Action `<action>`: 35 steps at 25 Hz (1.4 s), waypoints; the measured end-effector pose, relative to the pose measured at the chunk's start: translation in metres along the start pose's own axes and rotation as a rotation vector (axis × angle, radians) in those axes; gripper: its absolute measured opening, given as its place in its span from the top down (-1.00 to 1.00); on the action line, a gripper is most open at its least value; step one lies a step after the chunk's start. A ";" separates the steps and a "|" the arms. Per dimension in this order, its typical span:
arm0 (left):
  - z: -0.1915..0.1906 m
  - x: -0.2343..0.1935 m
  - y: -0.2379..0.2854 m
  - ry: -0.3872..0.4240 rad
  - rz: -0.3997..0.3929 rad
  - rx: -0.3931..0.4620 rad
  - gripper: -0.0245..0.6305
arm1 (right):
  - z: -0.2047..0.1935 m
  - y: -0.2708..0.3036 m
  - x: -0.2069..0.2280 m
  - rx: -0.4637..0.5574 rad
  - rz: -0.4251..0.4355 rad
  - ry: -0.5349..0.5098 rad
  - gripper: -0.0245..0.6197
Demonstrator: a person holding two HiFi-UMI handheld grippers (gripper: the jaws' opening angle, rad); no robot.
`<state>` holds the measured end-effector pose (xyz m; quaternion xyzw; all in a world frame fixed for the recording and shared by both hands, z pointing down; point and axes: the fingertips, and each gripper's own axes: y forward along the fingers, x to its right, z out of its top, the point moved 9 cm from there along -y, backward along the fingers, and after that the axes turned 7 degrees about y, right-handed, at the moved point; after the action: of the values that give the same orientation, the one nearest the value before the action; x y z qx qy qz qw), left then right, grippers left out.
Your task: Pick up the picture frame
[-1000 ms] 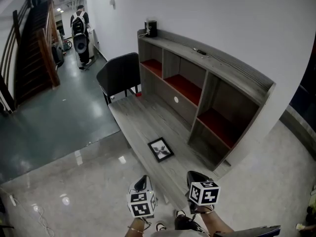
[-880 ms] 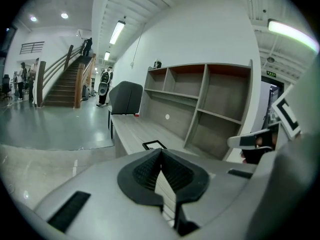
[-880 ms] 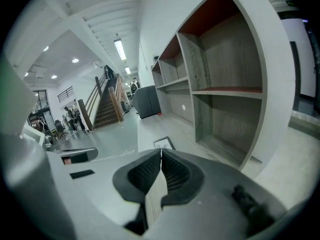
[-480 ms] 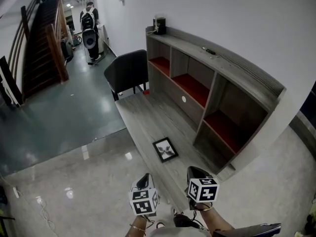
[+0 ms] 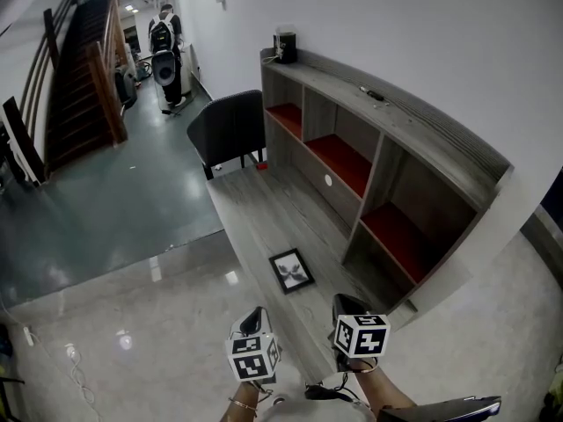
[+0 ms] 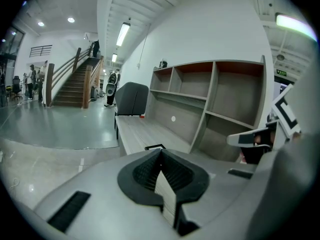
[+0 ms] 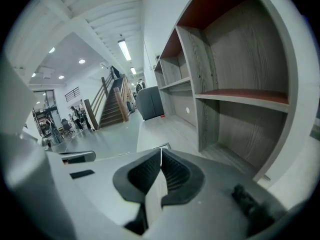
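A small black picture frame (image 5: 291, 270) with a pale picture in it lies flat on the grey wooden desk (image 5: 264, 209), near its front end. Its edge also peeks over the jaws in the left gripper view (image 6: 155, 147) and in the right gripper view (image 7: 162, 146). My left gripper (image 5: 253, 321) hovers short of the desk's near end, below and left of the frame, jaws shut and empty. My right gripper (image 5: 345, 306) hangs over the desk's near corner, right of the frame, shut with nothing in it. Both are apart from the frame.
A grey shelf unit (image 5: 378, 174) with red-lined compartments stands along the desk's right side against the white wall. A black chair (image 5: 227, 130) sits at the desk's far end. Glossy floor (image 5: 106, 271) spreads left; a staircase (image 5: 84, 69) and a person (image 5: 165, 38) stand far back.
The view has shifted forward, so the desk and frame sit a little nearer. Both grippers stay shut; the right one has drifted slightly across.
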<state>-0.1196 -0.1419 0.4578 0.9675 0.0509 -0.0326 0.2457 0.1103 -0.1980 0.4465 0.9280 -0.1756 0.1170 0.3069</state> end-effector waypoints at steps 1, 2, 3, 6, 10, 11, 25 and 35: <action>0.000 0.000 0.001 -0.002 0.004 0.000 0.88 | 0.001 0.001 0.001 -0.002 0.003 -0.001 0.82; 0.000 0.000 0.001 -0.003 0.008 -0.001 0.88 | 0.002 0.003 0.001 -0.004 0.007 -0.002 0.82; 0.001 -0.001 0.002 -0.005 0.015 -0.002 0.88 | 0.005 0.005 0.001 -0.004 0.012 -0.004 0.82; 0.000 -0.004 0.007 -0.009 0.038 -0.007 0.88 | 0.011 0.013 0.000 -0.004 0.033 -0.018 0.82; -0.002 -0.009 0.014 -0.022 0.063 -0.018 0.88 | 0.015 0.023 0.003 -0.019 0.050 -0.024 0.82; -0.002 -0.010 0.016 -0.026 0.067 -0.021 0.88 | 0.015 0.026 0.005 -0.025 0.053 -0.025 0.82; -0.010 -0.031 0.049 -0.074 0.130 -0.098 0.88 | 0.018 0.079 0.015 -0.114 0.096 -0.043 0.82; -0.009 -0.045 0.087 -0.105 0.167 -0.134 0.88 | 0.021 0.130 0.026 -0.175 0.122 -0.049 0.82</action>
<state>-0.1540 -0.2172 0.5106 0.9466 -0.0409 -0.0593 0.3141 0.0848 -0.3145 0.5073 0.8879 -0.2488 0.0972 0.3747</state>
